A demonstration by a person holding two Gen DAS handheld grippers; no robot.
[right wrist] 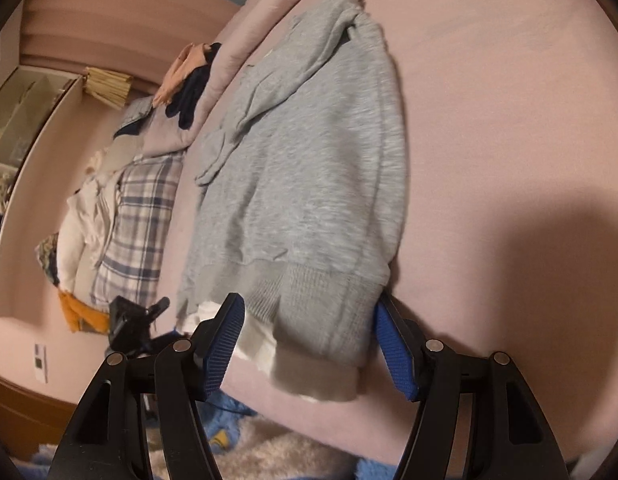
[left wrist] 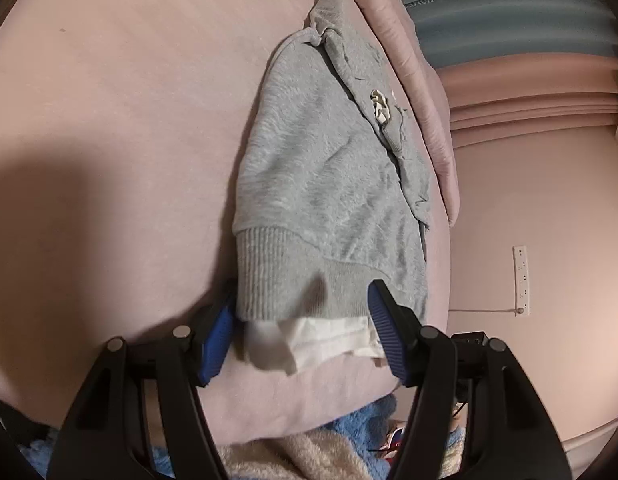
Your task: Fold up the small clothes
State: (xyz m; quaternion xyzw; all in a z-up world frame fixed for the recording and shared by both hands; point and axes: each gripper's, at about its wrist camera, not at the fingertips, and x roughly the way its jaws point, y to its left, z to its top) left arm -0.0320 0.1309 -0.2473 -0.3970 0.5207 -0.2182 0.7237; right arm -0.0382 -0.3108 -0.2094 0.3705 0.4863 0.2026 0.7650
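Blue ribbed pads (left wrist: 219,344) of the left tool (left wrist: 301,320) sit at the near edge of the bed (left wrist: 109,140), spread wide with the ribbed hem of a grey sweatshirt (left wrist: 321,168) lying between them. Neither pad presses on the cloth; the left one sits just beside the hem's corner and the right one rests at its other side. A white under-layer (left wrist: 321,340) pokes out below the grey hem, right in the gap of the jaws.

From the other side, the right tool (right wrist: 309,328) stands just as wide open, holding nothing. Its jaws bracket the sweatshirt's (right wrist: 309,160) hem and a folded cuff that hangs toward the bed edge, with the white layer (right wrist: 253,340) showing beside the left pad.

The sweatshirt lies flat on the pink sheet, folded lengthwise, running away from both tools toward the far side, its sleeve laid over the body. Beyond it a pile of clothes (right wrist: 141,208), a plaid piece among them, lies on the bed. Below the mattress a fluffy blue and cream rug (left wrist: 309,452) shows on the floor.
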